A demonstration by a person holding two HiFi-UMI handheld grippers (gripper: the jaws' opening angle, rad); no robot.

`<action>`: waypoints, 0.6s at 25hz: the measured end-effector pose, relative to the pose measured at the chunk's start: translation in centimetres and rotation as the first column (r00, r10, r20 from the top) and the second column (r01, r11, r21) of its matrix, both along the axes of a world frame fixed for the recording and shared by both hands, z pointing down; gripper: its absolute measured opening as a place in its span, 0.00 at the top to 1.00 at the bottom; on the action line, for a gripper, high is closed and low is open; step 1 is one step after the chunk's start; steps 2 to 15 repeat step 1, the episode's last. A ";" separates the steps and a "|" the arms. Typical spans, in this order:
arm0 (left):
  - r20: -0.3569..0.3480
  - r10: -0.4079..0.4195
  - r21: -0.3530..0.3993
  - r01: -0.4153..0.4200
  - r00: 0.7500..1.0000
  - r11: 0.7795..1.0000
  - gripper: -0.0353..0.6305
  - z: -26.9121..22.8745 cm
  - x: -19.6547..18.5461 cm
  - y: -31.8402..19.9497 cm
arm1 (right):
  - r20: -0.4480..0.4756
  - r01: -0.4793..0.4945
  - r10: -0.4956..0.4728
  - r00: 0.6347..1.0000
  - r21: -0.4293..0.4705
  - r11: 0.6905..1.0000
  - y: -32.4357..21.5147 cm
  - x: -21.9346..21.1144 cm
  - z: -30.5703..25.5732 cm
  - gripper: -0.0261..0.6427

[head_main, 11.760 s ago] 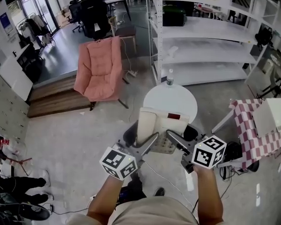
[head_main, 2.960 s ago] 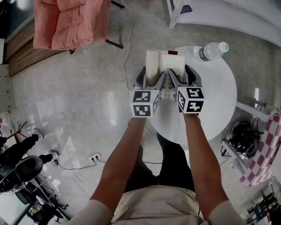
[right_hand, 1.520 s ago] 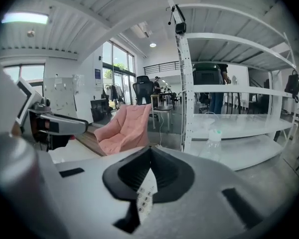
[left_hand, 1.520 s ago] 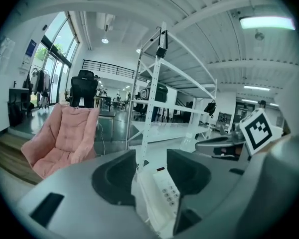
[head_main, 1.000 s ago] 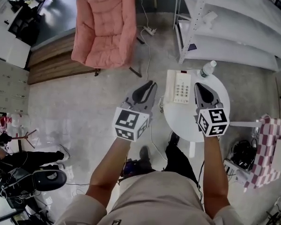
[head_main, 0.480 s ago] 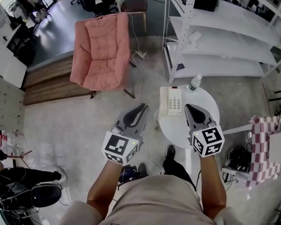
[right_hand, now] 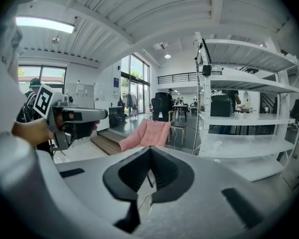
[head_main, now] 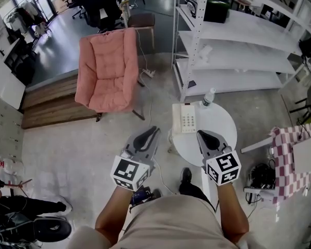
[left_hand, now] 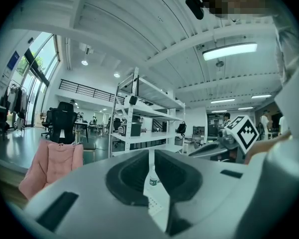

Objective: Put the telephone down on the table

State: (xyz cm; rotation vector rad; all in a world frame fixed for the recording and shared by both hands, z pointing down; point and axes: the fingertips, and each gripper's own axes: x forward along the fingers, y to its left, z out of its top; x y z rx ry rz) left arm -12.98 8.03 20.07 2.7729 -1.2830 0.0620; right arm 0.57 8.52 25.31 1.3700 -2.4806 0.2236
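Observation:
The white telephone (head_main: 185, 119) lies flat on the round white table (head_main: 217, 131), near its left edge, with its handset along its left side. Both grippers hang in the air on my side of the table, apart from the phone. My left gripper (head_main: 153, 129) is off the table's left side and shut, with nothing held. My right gripper (head_main: 199, 133) is over the table's near part, also shut and empty. In the left gripper view the jaws (left_hand: 150, 153) meet; in the right gripper view they (right_hand: 149, 150) meet too.
A clear water bottle (head_main: 209, 97) stands at the table's far edge. A pink padded chair (head_main: 104, 69) sits to the far left, white shelving (head_main: 233, 40) behind the table. A checkered cloth (head_main: 287, 162) covers a stand at the right. Cables lie on the floor.
Both grippers have drawn back from the table toward me and risen. The telephone stays where it lies on the table. The view has pulled back and shows more of the room.

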 end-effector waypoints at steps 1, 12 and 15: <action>-0.001 0.003 0.000 -0.003 1.000 1.000 0.90 0.0 -0.5 0.5 | -0.002 -0.003 0.003 1.000 -0.002 1.000 0.6 -0.4 0.0 0.97; -0.001 0.003 0.000 -0.003 1.000 1.000 0.90 0.0 -0.5 0.5 | -0.002 -0.003 0.003 1.000 -0.002 1.000 0.6 -0.4 0.0 0.97; -0.001 0.003 0.000 -0.003 1.000 1.000 0.90 0.0 -0.5 0.5 | -0.002 -0.003 0.003 1.000 -0.002 1.000 0.6 -0.4 0.0 0.97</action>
